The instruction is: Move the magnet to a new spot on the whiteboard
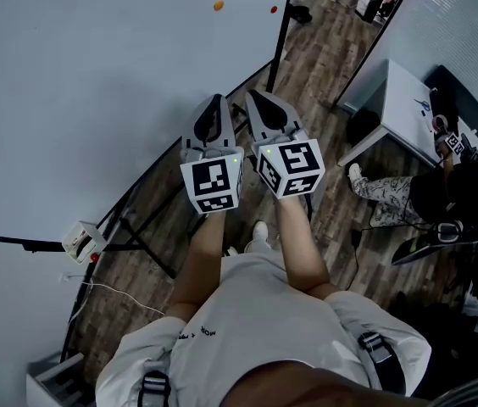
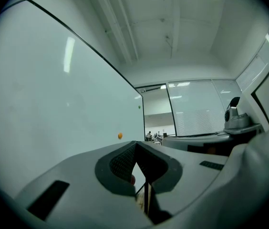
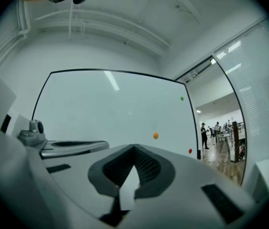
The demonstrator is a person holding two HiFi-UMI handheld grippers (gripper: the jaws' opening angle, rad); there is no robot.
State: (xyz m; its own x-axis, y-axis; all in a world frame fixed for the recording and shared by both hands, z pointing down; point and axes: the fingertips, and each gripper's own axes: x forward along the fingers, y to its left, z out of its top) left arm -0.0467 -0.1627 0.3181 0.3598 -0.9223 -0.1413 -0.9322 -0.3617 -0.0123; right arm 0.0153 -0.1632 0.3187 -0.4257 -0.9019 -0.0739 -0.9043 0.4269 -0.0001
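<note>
The whiteboard fills the upper left of the head view. An orange magnet and a red magnet stick near its far right edge. Both grippers are held side by side in front of the board's lower right corner, well short of the magnets. The left gripper has its jaws shut and empty. The right gripper is shut and empty too. In the right gripper view the orange magnet, a green magnet and the red magnet dot the board. The left gripper view shows the orange magnet ahead.
The board's black stand legs spread over the wood floor, with a white power strip beside them. A white desk stands at right with a seated person next to it. People stand far off.
</note>
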